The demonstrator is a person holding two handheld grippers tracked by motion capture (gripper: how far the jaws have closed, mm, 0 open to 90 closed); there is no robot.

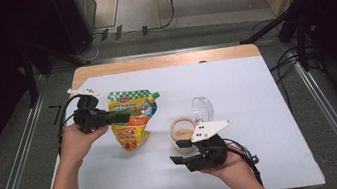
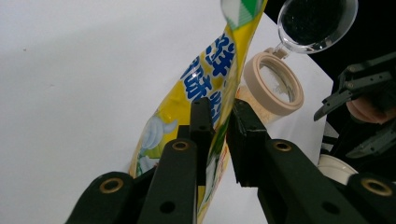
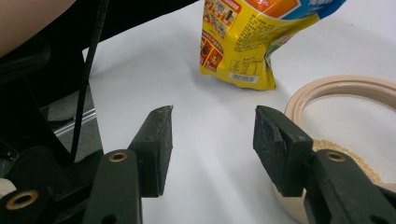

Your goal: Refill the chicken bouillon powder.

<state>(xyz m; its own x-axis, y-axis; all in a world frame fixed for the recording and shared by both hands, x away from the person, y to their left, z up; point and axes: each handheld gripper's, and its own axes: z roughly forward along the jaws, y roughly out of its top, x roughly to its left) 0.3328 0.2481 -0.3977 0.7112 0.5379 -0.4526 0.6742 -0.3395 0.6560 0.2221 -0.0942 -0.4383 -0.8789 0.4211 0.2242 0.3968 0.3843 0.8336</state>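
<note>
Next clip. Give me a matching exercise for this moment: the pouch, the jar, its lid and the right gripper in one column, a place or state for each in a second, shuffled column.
Things:
1. yellow pouch
2. jar
3. clear lid
4. right gripper

States:
A. swung up and open behind the rim
B. jaws apart, nothing between them
C. between the left gripper's jaws
D. holds a low layer of tan powder

Pairs: 1-C, 2-D, 3-A, 4-B
</note>
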